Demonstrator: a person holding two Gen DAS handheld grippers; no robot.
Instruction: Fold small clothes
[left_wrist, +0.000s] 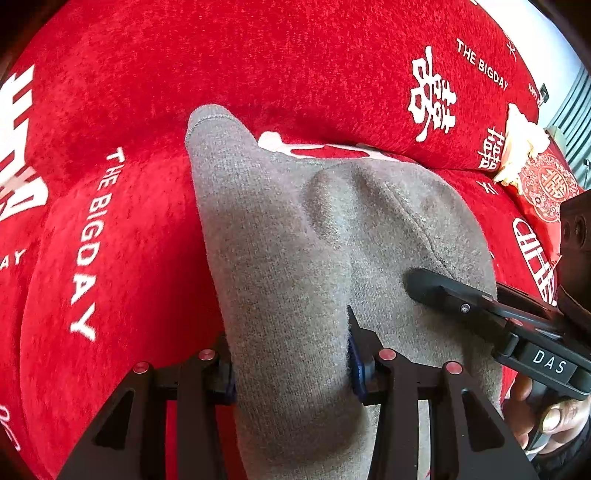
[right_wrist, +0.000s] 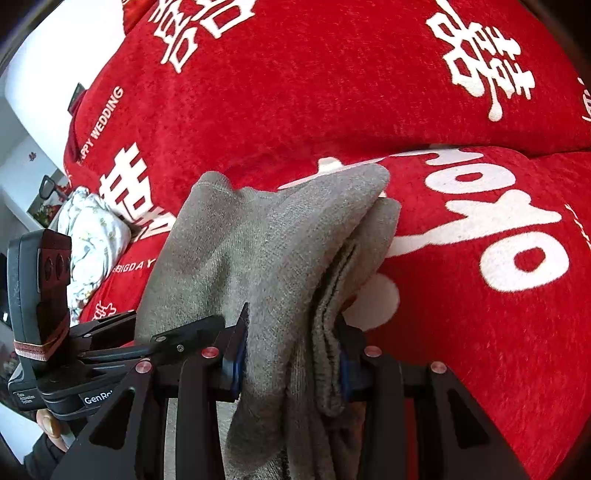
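A small grey knit garment (left_wrist: 295, 236) lies bunched on a red sofa cover (left_wrist: 110, 110). My left gripper (left_wrist: 291, 365) is shut on its near part, with cloth between the two fingers. My right gripper (right_wrist: 291, 354) is shut on the same grey garment (right_wrist: 258, 251), pinching several folded layers. In the left wrist view the right gripper's finger (left_wrist: 443, 291) rests on the cloth at the right. In the right wrist view the left gripper's finger (right_wrist: 184, 334) shows at the left against the cloth. Both grippers hold the garment close together.
The red cover (right_wrist: 443, 258) carries white Chinese characters and the words THE BIGDAY. A cream floral cushion (right_wrist: 92, 236) lies at the far left in the right wrist view. A red patterned cushion (left_wrist: 546, 188) lies at the right in the left wrist view.
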